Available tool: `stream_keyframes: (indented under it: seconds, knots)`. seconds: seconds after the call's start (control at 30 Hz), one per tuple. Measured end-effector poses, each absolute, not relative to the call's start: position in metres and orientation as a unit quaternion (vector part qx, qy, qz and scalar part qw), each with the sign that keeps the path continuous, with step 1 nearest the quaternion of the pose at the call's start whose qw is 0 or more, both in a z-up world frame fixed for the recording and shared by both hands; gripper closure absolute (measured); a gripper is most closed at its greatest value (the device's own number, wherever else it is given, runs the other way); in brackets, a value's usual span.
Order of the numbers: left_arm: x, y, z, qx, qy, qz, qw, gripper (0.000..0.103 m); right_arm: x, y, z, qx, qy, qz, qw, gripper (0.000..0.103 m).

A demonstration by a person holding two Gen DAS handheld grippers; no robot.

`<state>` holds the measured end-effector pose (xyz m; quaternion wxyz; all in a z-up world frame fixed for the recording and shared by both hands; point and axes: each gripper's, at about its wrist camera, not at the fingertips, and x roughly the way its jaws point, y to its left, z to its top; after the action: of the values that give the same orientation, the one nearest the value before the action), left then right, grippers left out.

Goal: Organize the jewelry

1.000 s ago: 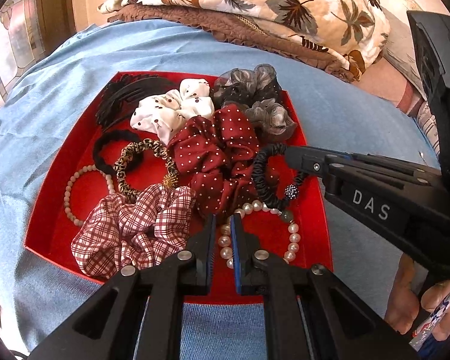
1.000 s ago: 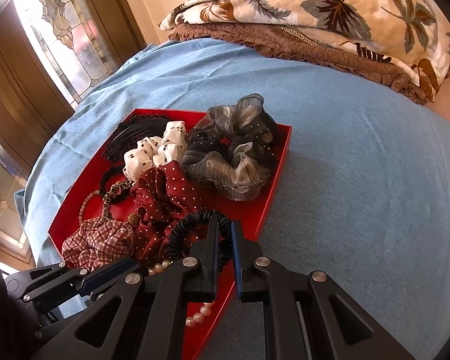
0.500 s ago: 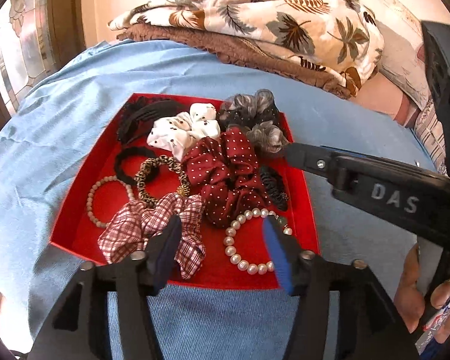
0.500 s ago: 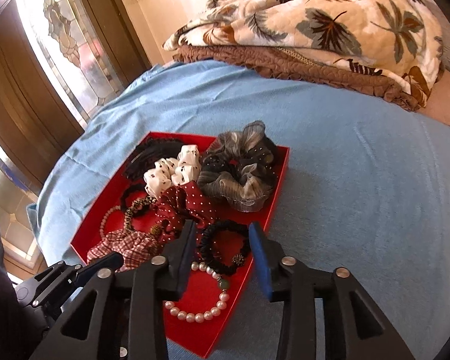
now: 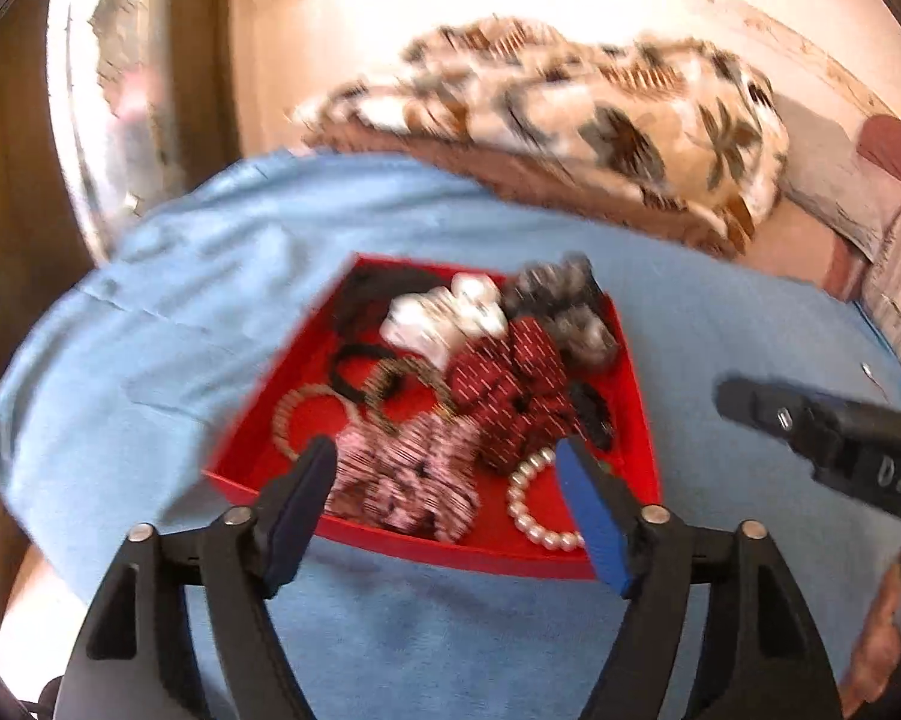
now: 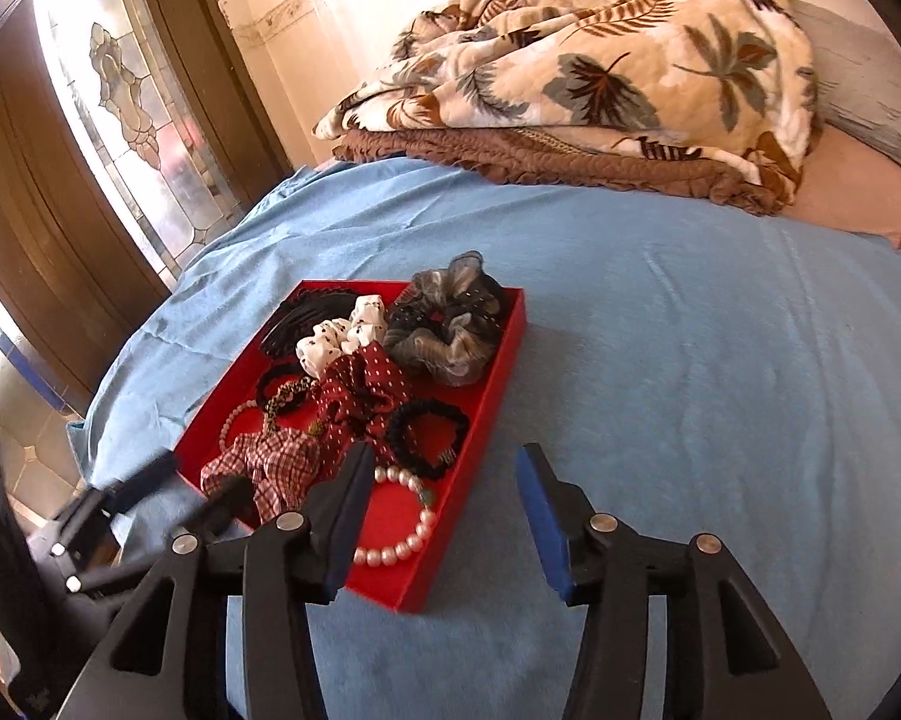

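Both the left claw (image 5: 444, 480) and the right claw (image 6: 444, 510) have just been opening, released and empty, low in frame; the red tray (image 6: 480, 384) of jewelry sits mid-frame on the bed (image 6: 690, 360).

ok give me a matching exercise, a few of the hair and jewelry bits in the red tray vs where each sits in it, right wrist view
Things:
1. grey scrunchie
2. white pearl bracelet
3. plaid scrunchie
4. black beaded bracelet

Places in the red tray, right wrist view:
A. near left corner
B. far right corner
C. along the right wall, midway
D. near end, closest to the camera

Pairs: 1-B, 2-D, 3-A, 4-C
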<state>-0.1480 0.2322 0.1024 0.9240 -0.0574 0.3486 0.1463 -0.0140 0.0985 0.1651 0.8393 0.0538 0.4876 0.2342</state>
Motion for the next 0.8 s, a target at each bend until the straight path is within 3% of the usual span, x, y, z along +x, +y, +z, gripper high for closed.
stream_keyframes:
  seconds: [0.13, 0.27, 0.5, 0.8]
  knots:
    - [-0.175, 0.232, 0.125, -0.041, 0.278, 0.201, 0.939, 0.008, -0.033, 0.091, 0.171, 0.049, 0.479, 0.229, 0.846, 0.045]
    - [-0.206, 0.232, 0.152, -0.026, 0.222, 0.255, 0.941, 0.001, -0.056, 0.090, 0.175, 0.032, 0.468, 0.227, 0.853, 0.043]
    - [-0.250, 0.233, 0.183, -0.026, 0.178, 0.270, 0.946, 0.000, -0.097, 0.092, 0.192, -0.001, 0.432, 0.221, 0.874, 0.034]
    - [-0.271, 0.218, 0.194, -0.028, 0.188, 0.243, 0.951, 0.000, -0.139, 0.096, 0.211, -0.023, 0.399, 0.217, 0.890, 0.021]
